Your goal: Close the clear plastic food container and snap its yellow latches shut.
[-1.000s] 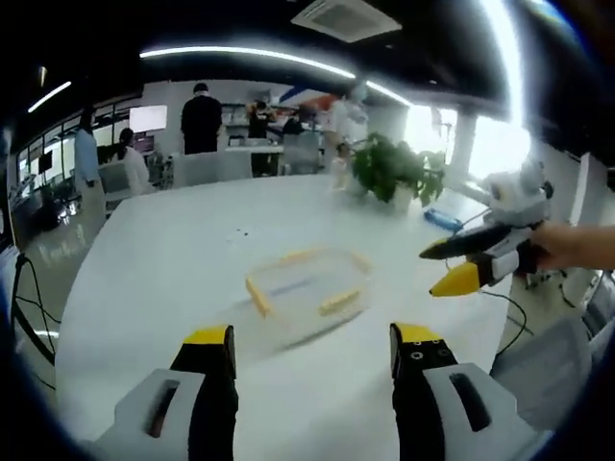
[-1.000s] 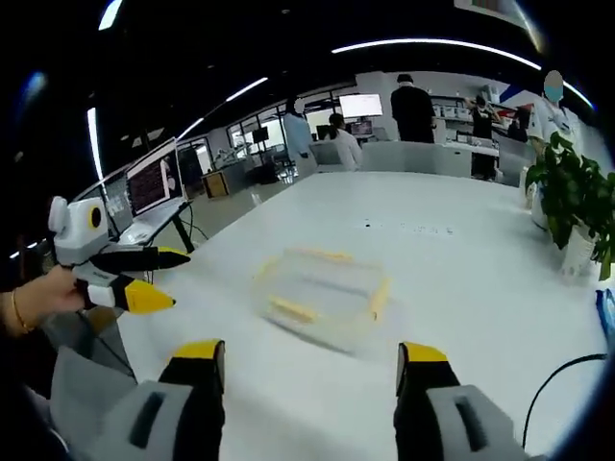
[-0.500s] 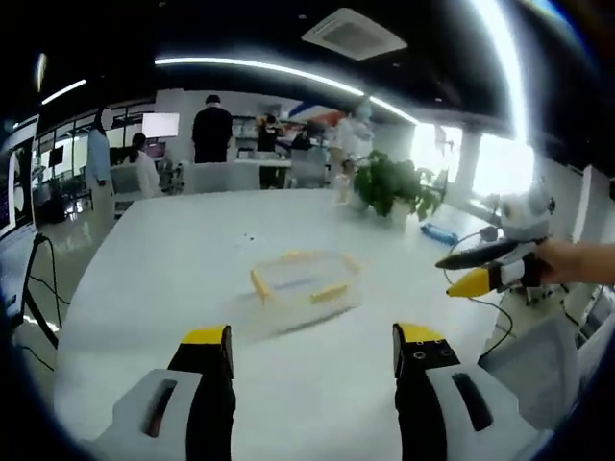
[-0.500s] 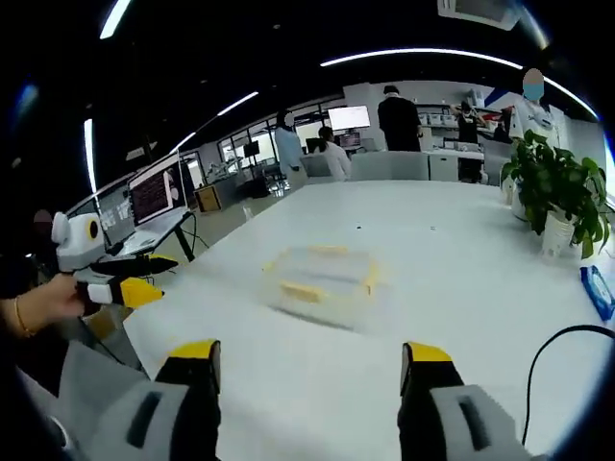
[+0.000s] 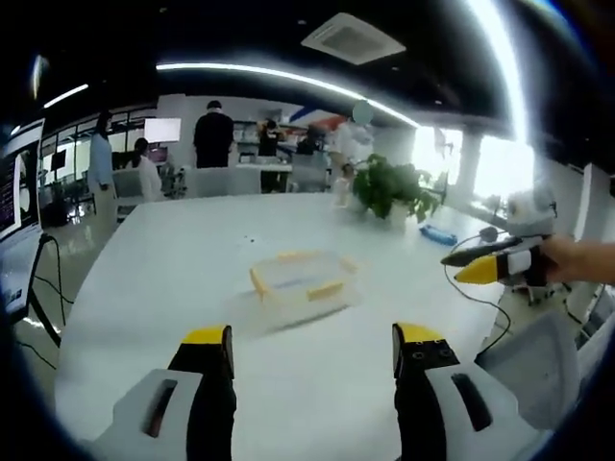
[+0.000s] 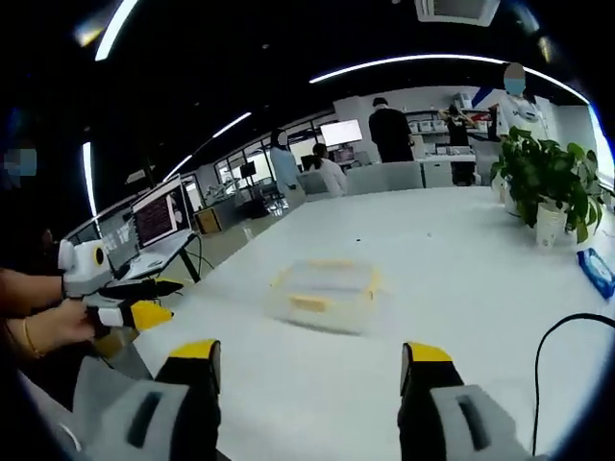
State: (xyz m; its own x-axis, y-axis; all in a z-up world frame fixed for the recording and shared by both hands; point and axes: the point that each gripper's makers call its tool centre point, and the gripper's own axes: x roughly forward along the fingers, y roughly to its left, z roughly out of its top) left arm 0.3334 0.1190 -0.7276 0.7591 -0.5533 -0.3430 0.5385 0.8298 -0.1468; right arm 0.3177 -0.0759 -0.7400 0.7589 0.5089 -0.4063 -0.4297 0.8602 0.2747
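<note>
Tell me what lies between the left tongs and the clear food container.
Nothing: in the left gripper view, only bare white table stretches from the open left tongs to the container.

The clear rectangular plastic food container with yellow latches sits flat on the white table, lid on top. In the left gripper view it lies just past centre toward 12 o'clock; in the right gripper view likewise.

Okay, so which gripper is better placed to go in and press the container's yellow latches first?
Neither clearly. The left gripper and right gripper are both open, both back from the clear food container on the white table. A yellow latch faces the right gripper squarely, so marginally right.
</note>
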